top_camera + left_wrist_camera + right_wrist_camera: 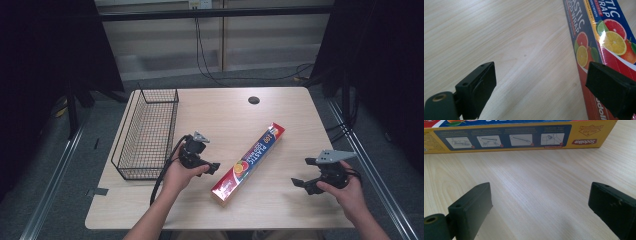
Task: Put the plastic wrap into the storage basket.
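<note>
Nearest, my left gripper (212, 167) and right gripper (300, 183) gape wide and hold nothing. Between them lies the wrap box (248, 163), just right of the left claw; I'd straddle its width squarely. Beyond-left: wire basket (131, 132).

My left gripper (540, 91) hangs over the pale wood-grain worktop (511, 45), its two black jaws spread wide with nothing between them. The plastic food wrap box (599, 42), printed with citrus slices, lies along the right side, its red end passing behind my right-hand jaw.
</note>
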Demonstrator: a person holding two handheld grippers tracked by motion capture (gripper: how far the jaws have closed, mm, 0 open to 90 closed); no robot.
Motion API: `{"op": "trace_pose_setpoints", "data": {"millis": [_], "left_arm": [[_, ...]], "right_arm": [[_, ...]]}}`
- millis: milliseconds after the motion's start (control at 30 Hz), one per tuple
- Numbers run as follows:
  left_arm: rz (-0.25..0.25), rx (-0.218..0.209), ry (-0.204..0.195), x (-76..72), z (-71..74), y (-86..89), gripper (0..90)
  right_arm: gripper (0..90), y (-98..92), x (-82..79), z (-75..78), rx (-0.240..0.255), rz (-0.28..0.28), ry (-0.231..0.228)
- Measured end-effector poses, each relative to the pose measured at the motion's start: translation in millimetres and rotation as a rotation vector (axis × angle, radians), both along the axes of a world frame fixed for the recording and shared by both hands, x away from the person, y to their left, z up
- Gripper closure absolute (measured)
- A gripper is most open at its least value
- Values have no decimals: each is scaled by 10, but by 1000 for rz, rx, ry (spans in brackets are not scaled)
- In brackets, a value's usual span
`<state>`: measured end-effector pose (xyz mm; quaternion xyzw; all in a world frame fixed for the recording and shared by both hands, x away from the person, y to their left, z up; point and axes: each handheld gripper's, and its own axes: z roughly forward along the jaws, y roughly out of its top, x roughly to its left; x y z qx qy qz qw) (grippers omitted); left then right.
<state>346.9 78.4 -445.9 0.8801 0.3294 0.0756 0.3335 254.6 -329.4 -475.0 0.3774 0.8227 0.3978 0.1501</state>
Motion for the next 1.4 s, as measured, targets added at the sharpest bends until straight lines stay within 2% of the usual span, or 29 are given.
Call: {"op": "trace_pose_setpoints", "data": {"millis": [233, 300, 333, 367, 400, 433, 467, 500, 567, 600, 633, 667, 700, 733, 800, 867, 1000, 1167, 1200, 1300, 1400], "left_arm": [[-17, -25, 21, 3, 27, -36, 92], [-31, -14, 19, 9, 39, -59, 85], [-31, -39, 21, 14, 63, -112, 75], [-31, -39, 21, 14, 63, -112, 69], [-34, -60, 50, 30, 125, -165, 62], [-34, -60, 50, 30, 125, -165, 59], [-40, -70, 19, 30, 182, -230, 79], [-45, -79, 13, 37, 194, -281, 77], [-45, -69, 23, 44, 202, -337, 42], [-62, -63, 40, 61, 208, -446, 42], [-62, -63, 40, 61, 208, -446, 55], [-93, -67, 68, 84, 220, -541, 56], [-93, -67, 68, 84, 220, -541, 59], [-103, -41, 75, 96, 224, -635, 63], [-109, -49, 90, 103, 221, -675, 75], [-153, -33, 116, 149, 214, -768, 92], [-159, -31, 124, 183, 199, -855, 106], [-140, -22, 153, 212, 134, -991, 84], [-143, -2, 153, 220, 126, -1055, 77], [-141, -7, 166, 224, 118, -1113, 73], [-136, 5, 174, 233, 99, -1193, 65]], "right_arm": [[46, -6, 3, 8, 4, -9, 0], [46, 0, 8, 14, 5, -8, 0], [46, 6, 13, 15, 5, -6, -4], [46, 7, 14, 14, 4, -4, -4], [46, 4, 12, 14, 3, -5, -4], [46, 2, 9, 14, 7, -7, -3], [46, -5, 8, 15, 9, -9, -4], [46, -12, 6, 18, 12, -11, -2], [46, -17, 4, 21, 15, -13, -2], [46, -25, 1, 28, 15, -15, -9], [46, -25, 1, 28, 15, -15, -9], [46, -32, -2, 37, 19, -14, -11], [46, -33, -3, 40, 22, -15, -10], [46, -39, -2, 41, 20, -17, -15], [46, -40, -3, 41, 24, -19, -13], [46, -49, 1, 37, 29, -15, -10], [46, -48, 4, 38, 29, -16, -11], [46, -38, 8, 34, 24, -17, -11], [46, -38, 9, 34, 25, -17, -11], [46, -36, 8, 38, 24, -17, -12], [46, -37, 6, 41, 26, -17, -13]]}}
